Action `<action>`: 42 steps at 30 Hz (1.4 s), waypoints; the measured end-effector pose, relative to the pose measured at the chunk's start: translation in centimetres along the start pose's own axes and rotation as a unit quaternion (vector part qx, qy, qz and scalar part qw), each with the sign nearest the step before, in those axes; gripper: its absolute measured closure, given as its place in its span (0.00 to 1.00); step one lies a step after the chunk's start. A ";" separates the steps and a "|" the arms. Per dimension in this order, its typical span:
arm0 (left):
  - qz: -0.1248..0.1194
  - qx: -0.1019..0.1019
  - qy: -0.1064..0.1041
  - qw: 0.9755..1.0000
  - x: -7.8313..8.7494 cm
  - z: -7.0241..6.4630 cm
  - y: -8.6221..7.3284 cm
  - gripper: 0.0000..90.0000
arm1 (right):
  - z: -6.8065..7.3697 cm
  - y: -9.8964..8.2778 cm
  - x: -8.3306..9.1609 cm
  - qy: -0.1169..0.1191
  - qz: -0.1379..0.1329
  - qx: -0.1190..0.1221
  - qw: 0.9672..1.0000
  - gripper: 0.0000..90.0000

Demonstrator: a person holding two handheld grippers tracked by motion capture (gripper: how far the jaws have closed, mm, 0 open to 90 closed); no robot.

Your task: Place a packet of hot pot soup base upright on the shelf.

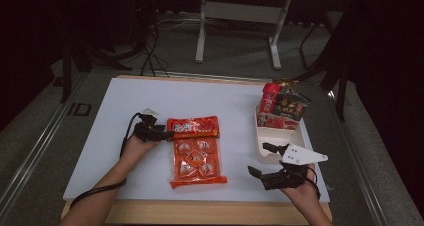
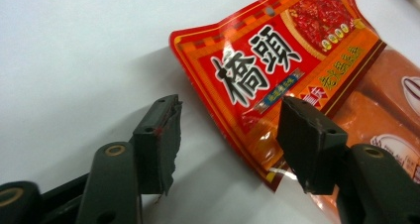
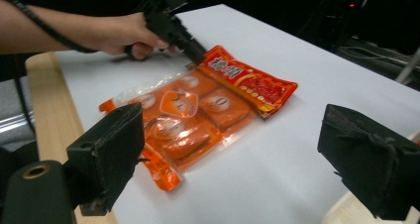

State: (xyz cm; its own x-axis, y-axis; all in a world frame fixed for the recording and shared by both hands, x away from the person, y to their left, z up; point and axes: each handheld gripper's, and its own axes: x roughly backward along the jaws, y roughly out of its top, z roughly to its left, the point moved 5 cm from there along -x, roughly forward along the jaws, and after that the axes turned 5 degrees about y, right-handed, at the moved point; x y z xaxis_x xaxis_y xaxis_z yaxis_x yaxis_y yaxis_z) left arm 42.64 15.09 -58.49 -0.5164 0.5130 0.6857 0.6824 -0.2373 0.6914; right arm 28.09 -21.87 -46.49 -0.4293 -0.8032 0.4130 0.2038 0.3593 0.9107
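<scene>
The left gripper [image 2: 228, 135] stood open around a corner of the red packet [image 1: 193, 127], not yet lifted off the table [image 1: 115, 106] toward the tray [image 1: 261, 136] holding 2 packets; the right gripper [image 1: 265, 161] waited open.

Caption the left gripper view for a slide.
Open left claw straddles the corner of a red seasoning packet lying on the white table.
</scene>
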 end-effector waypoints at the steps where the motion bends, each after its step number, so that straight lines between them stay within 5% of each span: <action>1: 0.002 -0.001 -0.001 1.000 -0.1 -0.1 0.1 0.49 | 0.0 0.0 0.0 -0.001 0.001 0.001 1.000 0.12; 11: 0.014 0.011 -0.038 0.999 -0.9 -0.6 0.7 0.62 | 0.3 0.0 -0.3 0.009 0.004 -0.002 1.000 0.15; 21: 0.015 -0.006 -0.040 0.999 -2.3 -2.5 1.4 0.72 | 0.3 -0.1 -0.3 0.013 0.007 -0.003 1.000 0.15; 27: 0.010 -0.026 -0.028 0.999 -2.2 -3.0 1.6 0.98 | 0.2 -0.2 -0.4 0.018 0.007 -0.005 1.000 0.17; 35: -0.017 -0.034 -0.038 0.999 -0.4 -3.6 2.7 0.99 | 0.1 -0.2 -0.4 0.016 0.010 -0.008 1.000 0.17; 42: -0.061 -0.053 -0.058 0.995 2.6 -5.2 4.3 0.99 | 0.1 -0.1 -0.3 0.013 0.008 -0.009 1.000 0.17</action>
State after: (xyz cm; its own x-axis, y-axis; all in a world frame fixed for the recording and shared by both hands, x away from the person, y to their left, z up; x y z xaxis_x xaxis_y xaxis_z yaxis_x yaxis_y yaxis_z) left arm 41.57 11.09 -52.52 -0.5243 0.6332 0.5694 0.5576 -0.2500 0.7915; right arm 28.16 -21.61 -46.68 -0.4029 -0.8096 0.4269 0.2268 0.3635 0.9035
